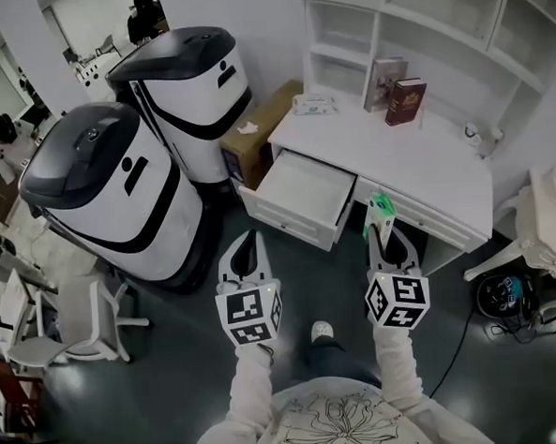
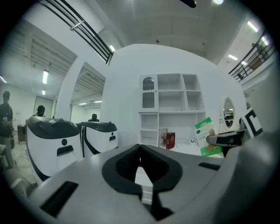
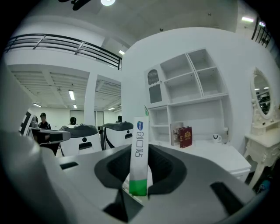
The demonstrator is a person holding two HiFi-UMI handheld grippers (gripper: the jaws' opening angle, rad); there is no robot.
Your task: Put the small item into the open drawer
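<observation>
Holding a green-and-white packet (image 3: 139,148) upright in the clamped jaws of your right gripper (image 1: 383,231), you stand before the white desk (image 1: 415,152). The packet hangs in the air just off the desk's front edge, to the right of the open drawer (image 1: 285,216) and not in it. Your left gripper (image 1: 247,239) hovers over the dark floor (image 1: 175,382) below the drawer, jaws together with nothing between them.
</observation>
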